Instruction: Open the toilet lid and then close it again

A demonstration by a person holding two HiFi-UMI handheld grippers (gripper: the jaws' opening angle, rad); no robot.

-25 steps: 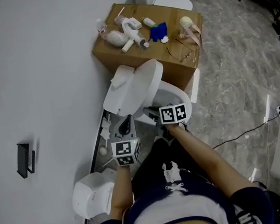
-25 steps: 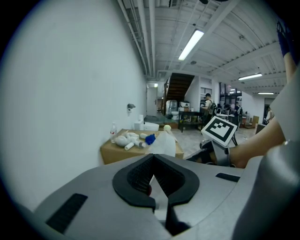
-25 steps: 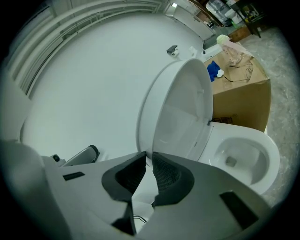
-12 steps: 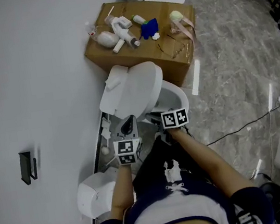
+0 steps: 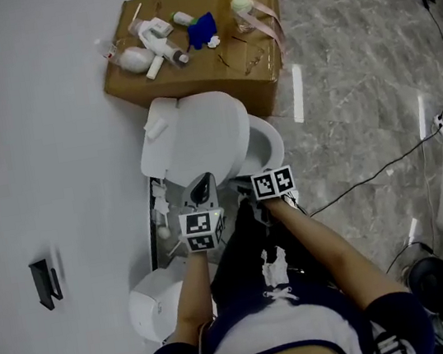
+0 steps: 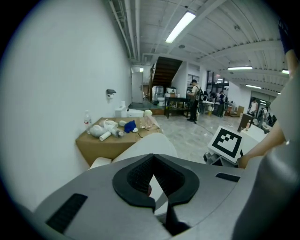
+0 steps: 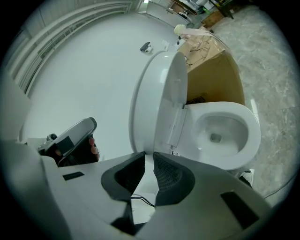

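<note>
1. Already the toilet lid [image 5: 203,137] stands raised behind the toilet bowl [image 5: 265,147]; we judge the opening done, the closing left.
2. Near the bowl, our left gripper [image 6: 152,157] is clenched and empty; on our right gripper [image 7: 148,155] the jaws, just opening, hold nothing.

Raised toilet lid [image 5: 203,137], left gripper [image 5: 201,190], right gripper [image 5: 244,185] below

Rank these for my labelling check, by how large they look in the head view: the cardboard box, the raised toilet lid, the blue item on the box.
1. cardboard box, largest.
2. toilet lid, clearly smaller in outline.
3. blue item, by far the smallest.
</note>
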